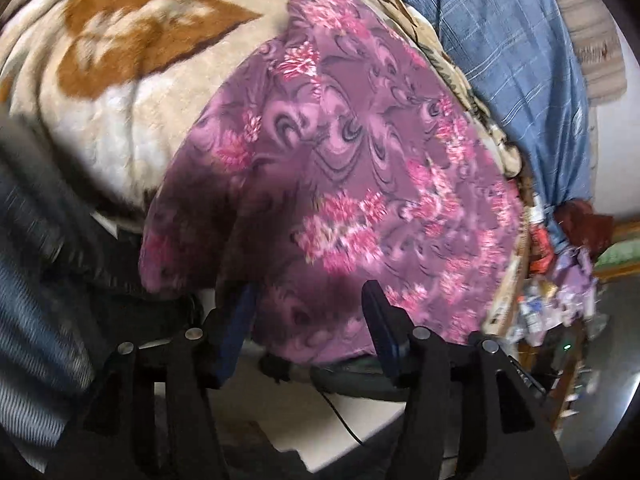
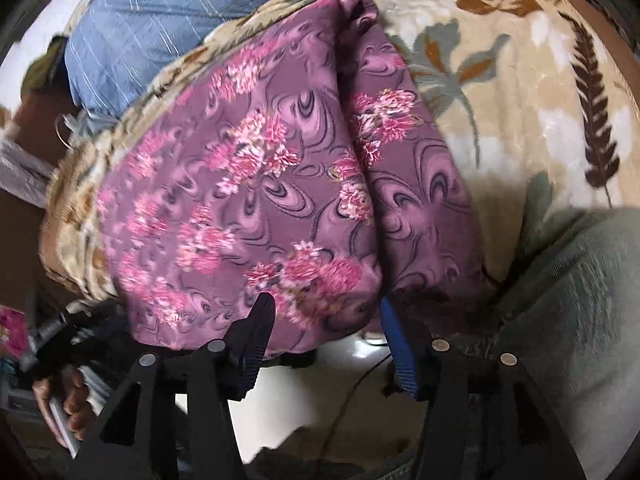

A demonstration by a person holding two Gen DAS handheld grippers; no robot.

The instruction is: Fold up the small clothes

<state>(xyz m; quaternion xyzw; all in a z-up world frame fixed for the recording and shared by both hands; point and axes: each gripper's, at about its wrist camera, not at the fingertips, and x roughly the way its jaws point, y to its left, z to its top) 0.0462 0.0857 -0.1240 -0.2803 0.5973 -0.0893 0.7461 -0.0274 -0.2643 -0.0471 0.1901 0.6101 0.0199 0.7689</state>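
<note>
A purple cloth with pink flowers [image 1: 340,168] lies on a cream and brown blanket [image 1: 120,80], its near edge hanging over the bed's side. In the right wrist view the purple cloth [image 2: 248,200] is folded over, with a long crease running down it and a narrower strip to the right. My left gripper [image 1: 308,296] stands open just in front of the cloth's near edge, pads apart and pressing nothing. My right gripper [image 2: 326,306] is also open at the near edge, close to the crease, with nothing pinched.
A blue checked fabric [image 1: 500,60] lies past the blanket's far edge. A cluttered shelf [image 1: 552,300] stands to the right. A grey trouser leg [image 2: 560,300] is close on the right, and a hand [image 2: 68,400] is at lower left. A pale floor with a cable [image 1: 340,420] lies below.
</note>
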